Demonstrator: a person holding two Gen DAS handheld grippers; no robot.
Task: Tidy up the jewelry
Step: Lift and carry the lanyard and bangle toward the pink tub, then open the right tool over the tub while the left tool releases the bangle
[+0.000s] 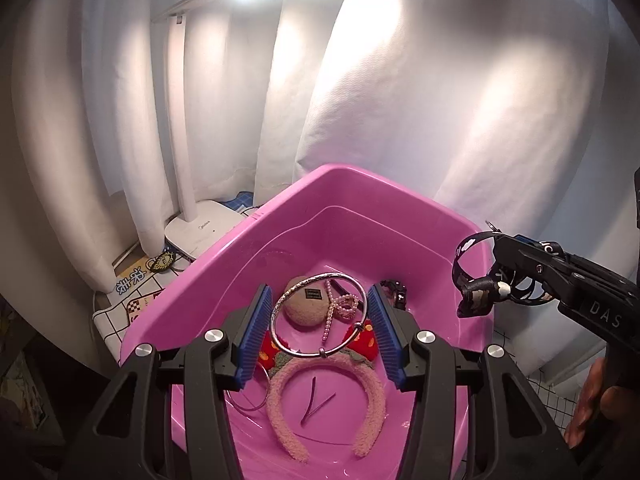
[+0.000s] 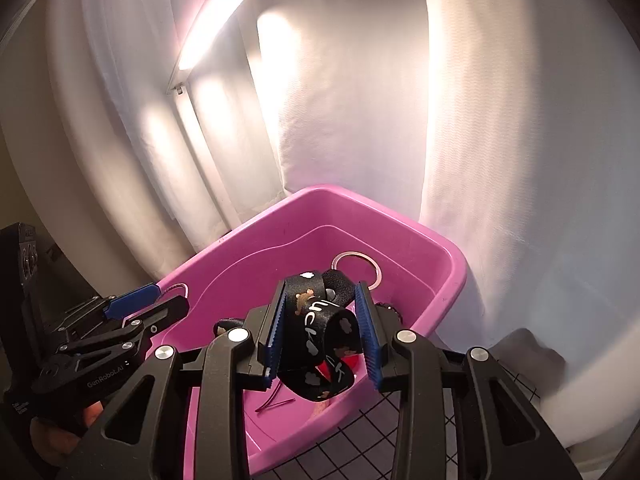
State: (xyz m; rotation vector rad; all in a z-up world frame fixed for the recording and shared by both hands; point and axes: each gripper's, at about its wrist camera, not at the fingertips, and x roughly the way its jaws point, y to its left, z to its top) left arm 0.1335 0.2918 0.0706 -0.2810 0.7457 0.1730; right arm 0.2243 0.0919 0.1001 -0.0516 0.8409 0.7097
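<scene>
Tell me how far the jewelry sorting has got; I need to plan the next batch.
Done: pink headband, pearl strand and red strawberry piece lie in the pink bin. In hand: left gripper holds a silver bangle, right gripper a black printed strap, both above the bin. Left: dropping both.

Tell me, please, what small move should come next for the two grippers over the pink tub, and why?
Probably open the left gripper to drop the silver bangle, since it hangs above the pink tub where the fluffy headband already lies. The right gripper, shut on the black lanyard, could release after.
</scene>
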